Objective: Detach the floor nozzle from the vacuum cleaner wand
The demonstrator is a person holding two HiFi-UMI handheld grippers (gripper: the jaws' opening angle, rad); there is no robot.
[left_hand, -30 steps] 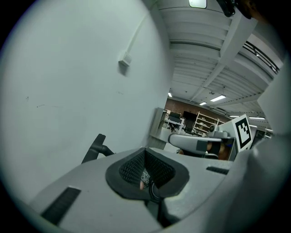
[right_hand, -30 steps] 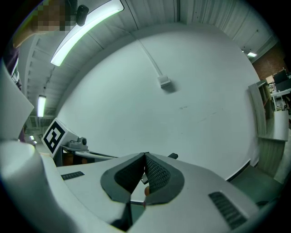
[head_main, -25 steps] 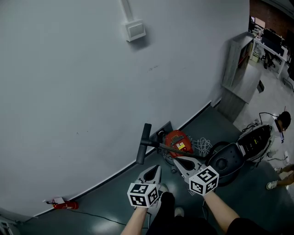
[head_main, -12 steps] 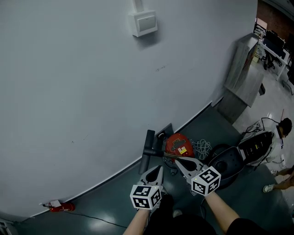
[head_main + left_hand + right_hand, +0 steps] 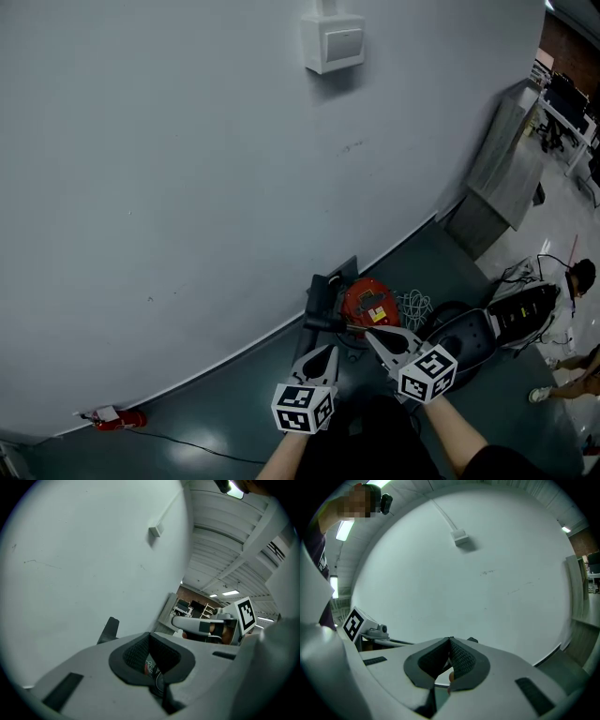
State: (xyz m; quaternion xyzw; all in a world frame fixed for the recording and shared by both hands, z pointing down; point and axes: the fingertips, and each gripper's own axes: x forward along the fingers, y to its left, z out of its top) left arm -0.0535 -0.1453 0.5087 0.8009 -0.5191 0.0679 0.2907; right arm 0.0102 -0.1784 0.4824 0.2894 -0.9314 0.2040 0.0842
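Wand (image 5: 339,324) mostly hides behind our right gripper (image 5: 369,331); floor nozzle (image 5: 321,292) looks shorter than a second ago. We keep it and our left gripper (image 5: 329,350) closed, empty.

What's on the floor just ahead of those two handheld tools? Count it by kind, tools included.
Grippers: 2 (left gripper, right gripper)
Red vacuum cleaner: 1
Black floor nozzle: 1
White cable bundle: 1
Black and white machine: 1
Total: 6
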